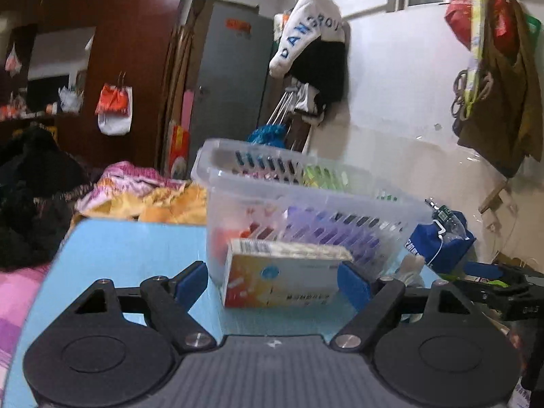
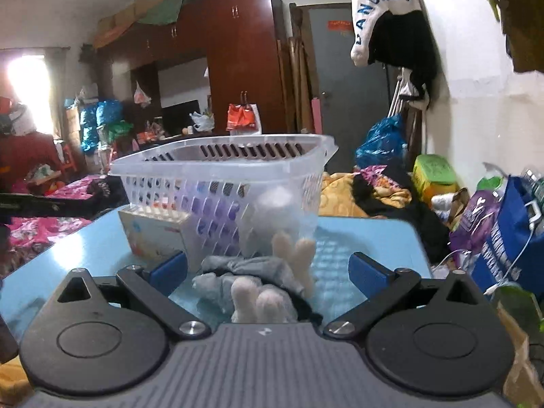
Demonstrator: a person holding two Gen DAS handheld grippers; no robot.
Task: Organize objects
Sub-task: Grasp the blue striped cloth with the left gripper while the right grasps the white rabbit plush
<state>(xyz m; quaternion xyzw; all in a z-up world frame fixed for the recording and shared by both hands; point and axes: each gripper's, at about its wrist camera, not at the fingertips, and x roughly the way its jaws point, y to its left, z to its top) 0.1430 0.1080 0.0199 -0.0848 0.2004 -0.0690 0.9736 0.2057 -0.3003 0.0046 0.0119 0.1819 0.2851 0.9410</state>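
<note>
Left gripper (image 1: 273, 280): jaws wide, carton (image 1: 284, 273) between them, pads not gripping. Right gripper (image 2: 268, 270): jaws fully spread over grey plush toy (image 2: 253, 284), unheld. Both items lie on blue table (image 1: 136, 251), beside clear basket (image 2: 217, 183).

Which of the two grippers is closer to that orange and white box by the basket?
Left. The left gripper has the box between its open fingers; the right gripper sits beside it, over the grey glove.
</note>
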